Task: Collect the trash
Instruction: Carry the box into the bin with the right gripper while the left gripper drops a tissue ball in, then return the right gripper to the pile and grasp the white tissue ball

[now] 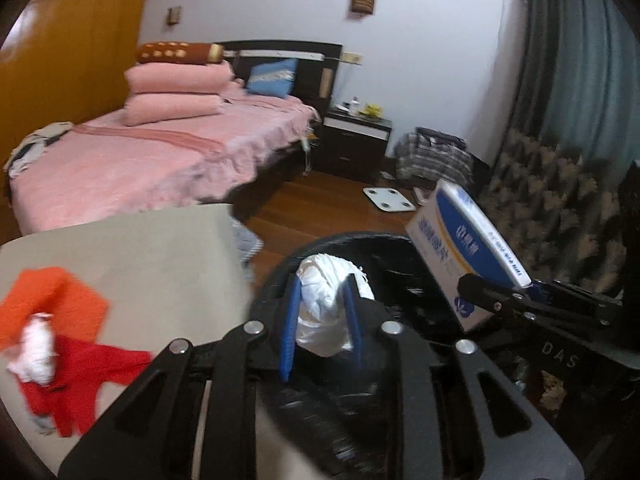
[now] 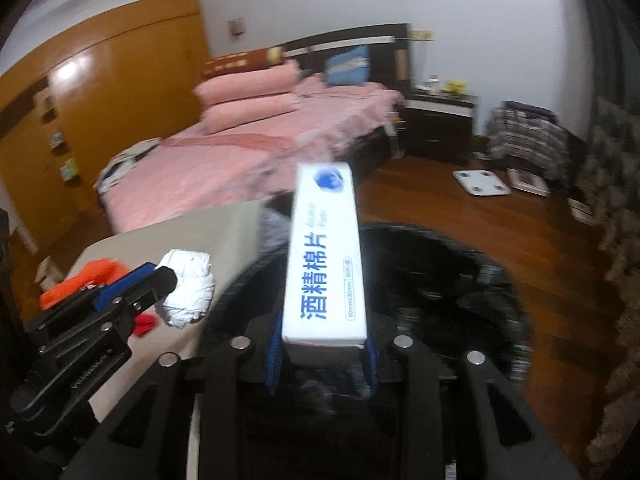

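Note:
My left gripper [image 1: 322, 280] is shut on a crumpled white paper wad [image 1: 326, 304] and holds it over the black-lined trash bin [image 1: 400, 256]. The wad also shows in the right wrist view [image 2: 186, 288], held by the left gripper [image 2: 160, 276]. My right gripper [image 2: 324, 344] is shut on a white and blue alcohol-pad box [image 2: 324, 256] and holds it above the bin [image 2: 460, 272]. In the left wrist view the box [image 1: 460, 248] sits at the bin's right rim, gripped by the right gripper [image 1: 496, 292].
A beige table [image 1: 140, 264] at left holds an orange cloth [image 1: 52, 304], a red cloth [image 1: 80, 376] and another white wad [image 1: 38, 348]. Behind are a pink bed [image 1: 152, 160], a nightstand [image 1: 356, 140], a bag [image 1: 436, 156], a white scale [image 1: 388, 199] and a patterned sofa [image 1: 560, 208].

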